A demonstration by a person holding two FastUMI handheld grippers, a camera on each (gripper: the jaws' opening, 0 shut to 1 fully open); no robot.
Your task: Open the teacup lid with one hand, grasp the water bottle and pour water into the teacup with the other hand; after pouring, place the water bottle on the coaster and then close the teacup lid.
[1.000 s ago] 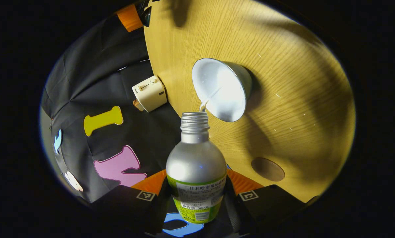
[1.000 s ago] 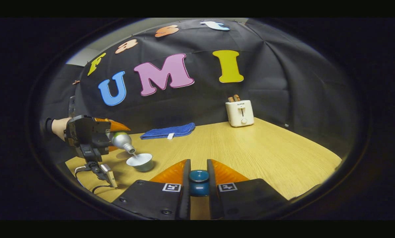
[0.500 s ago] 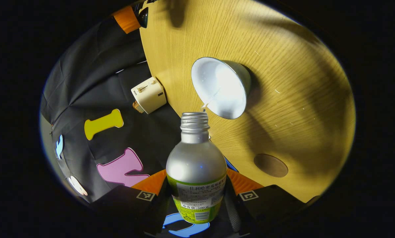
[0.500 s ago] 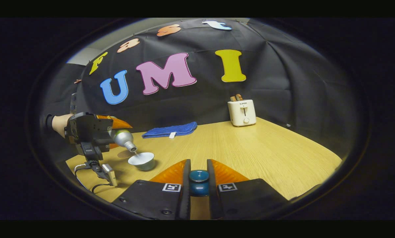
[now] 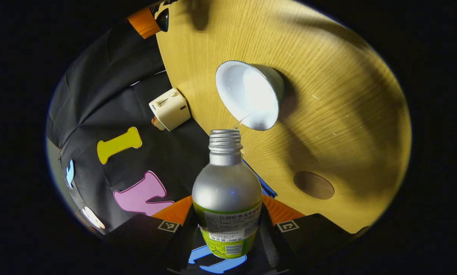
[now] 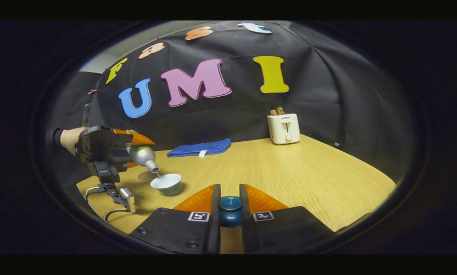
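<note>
- Left gripper: both fingers pinch the label band of the water bottle, held low on the body so the open neck is free to tip
- Water bottle: tilted neck-down toward the teacup; a thin stream runs from its mouth onto the cup's near rim, so pouring looks to be under way
- Teacup: stands open on the wooden table, white inside; how full it is cannot be judged from here
- Coaster: round brown disc on the table, near the cup and bare, waiting for the bottle
- Right gripper: fingers pressed on the knob of the dark blue lid, held well apart from the cup so it stays clear of the pour
- Toaster, blue towel: by the back wall, away from the work
- Against half a second ago: in the left gripper view the cup sits a little higher and further left and the stream looks thinner; the lid grip is unchanged
</note>
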